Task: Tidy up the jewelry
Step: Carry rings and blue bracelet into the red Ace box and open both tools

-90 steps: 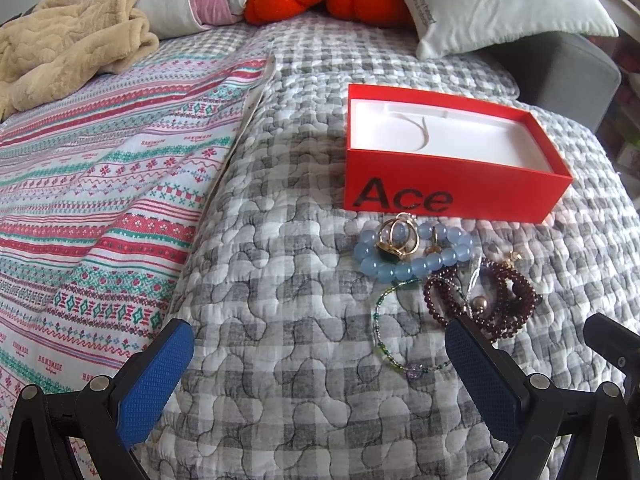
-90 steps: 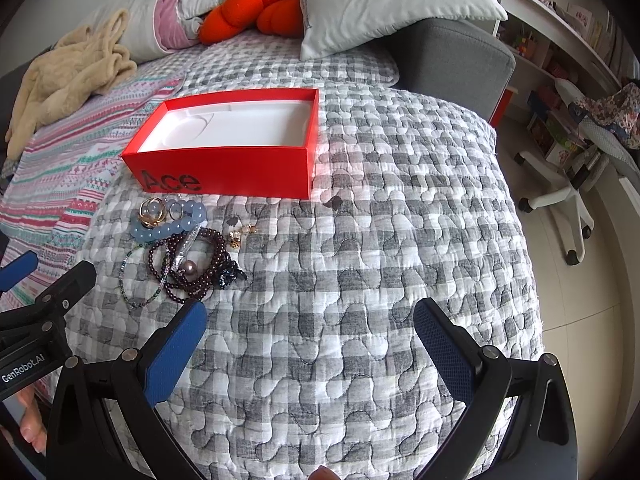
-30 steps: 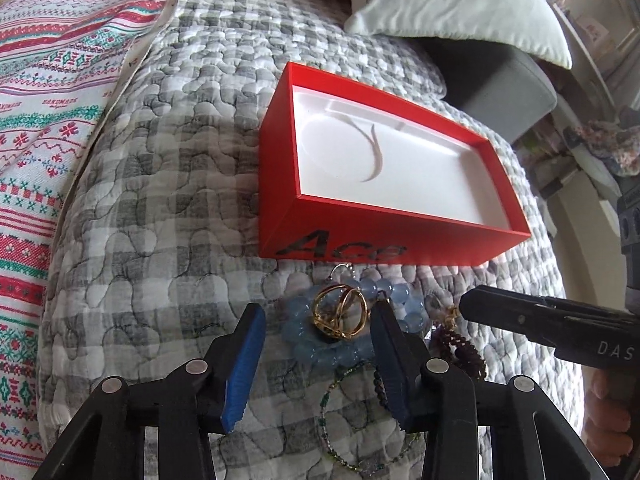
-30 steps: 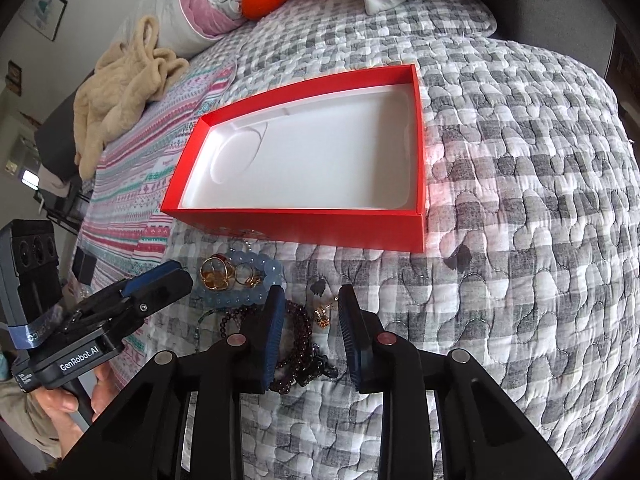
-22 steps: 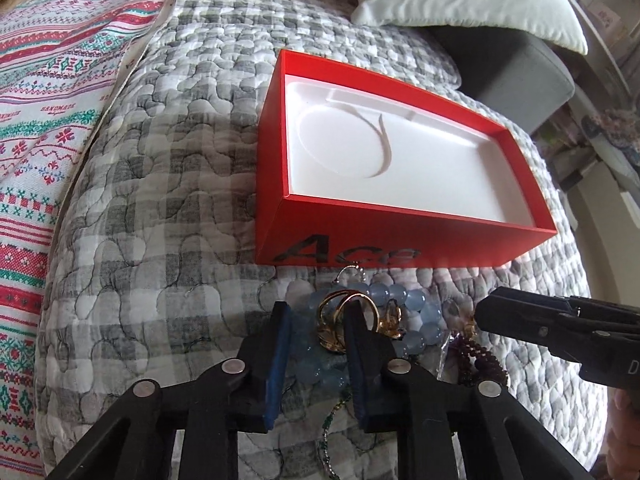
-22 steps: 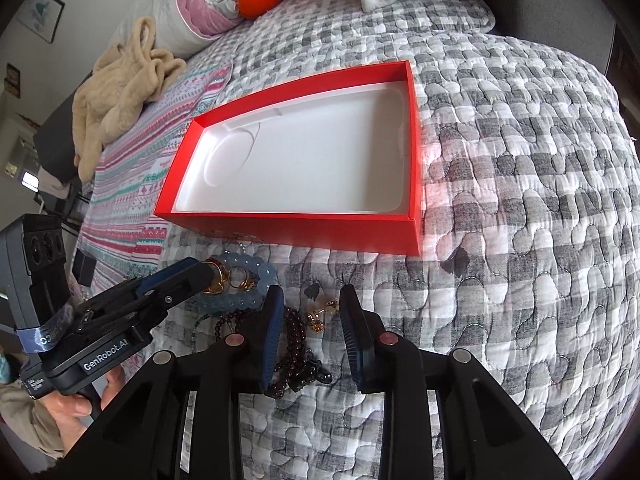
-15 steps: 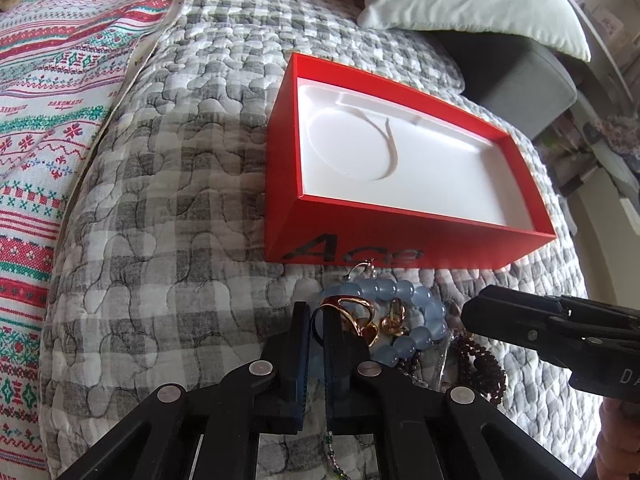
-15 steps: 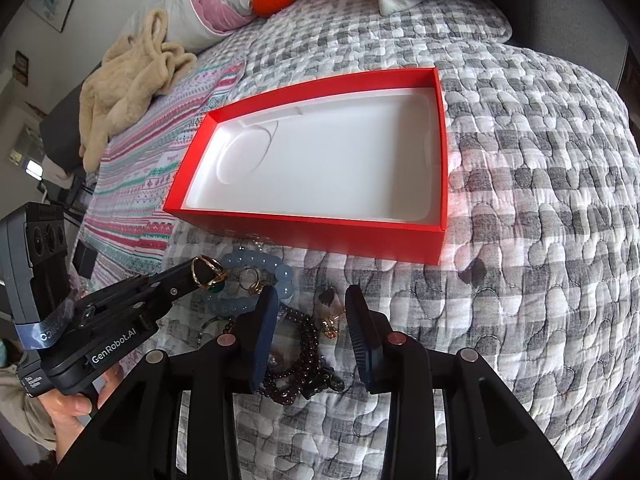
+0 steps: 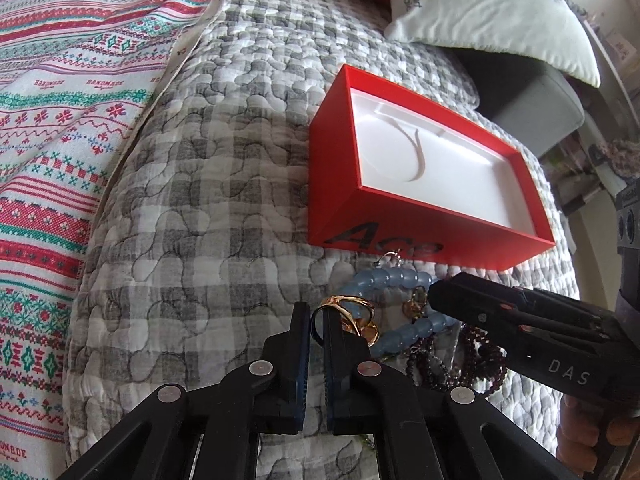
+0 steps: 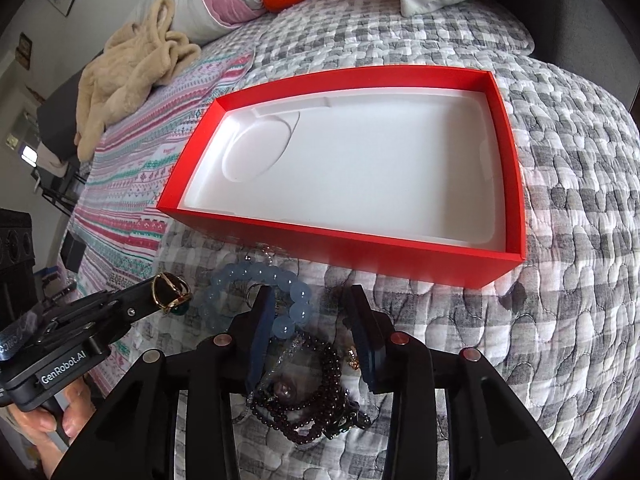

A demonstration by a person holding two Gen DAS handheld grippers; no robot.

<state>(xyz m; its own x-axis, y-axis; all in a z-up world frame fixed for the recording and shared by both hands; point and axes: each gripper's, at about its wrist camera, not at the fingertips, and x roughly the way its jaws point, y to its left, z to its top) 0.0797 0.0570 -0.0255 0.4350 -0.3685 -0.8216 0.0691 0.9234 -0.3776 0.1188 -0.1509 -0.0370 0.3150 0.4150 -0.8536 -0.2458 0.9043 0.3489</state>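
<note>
The left claw (image 9: 318,322) has closed from wide to pinching the gold ring (image 9: 347,314) by its band; in the right wrist view the ring (image 10: 170,293) now hangs at the claw tip, seemingly lifted clear of the blue bracelet (image 10: 256,296) it lay on a second ago. So the first piece appears to be picked, and the next step is probably carrying it to the red box (image 10: 400,254), which sits just beyond the pile on the bed and is empty, white tray bare

The right claw (image 10: 310,338) has opened a little from its narrower gap half a second ago; it holds nothing and hovers over the dark bead strands (image 10: 316,396) and a small gold earring (image 10: 352,358) near its right finger. It looks ready to take one of those next. The ring is gripped only by a thin band, so it could twist or slip in transit
</note>
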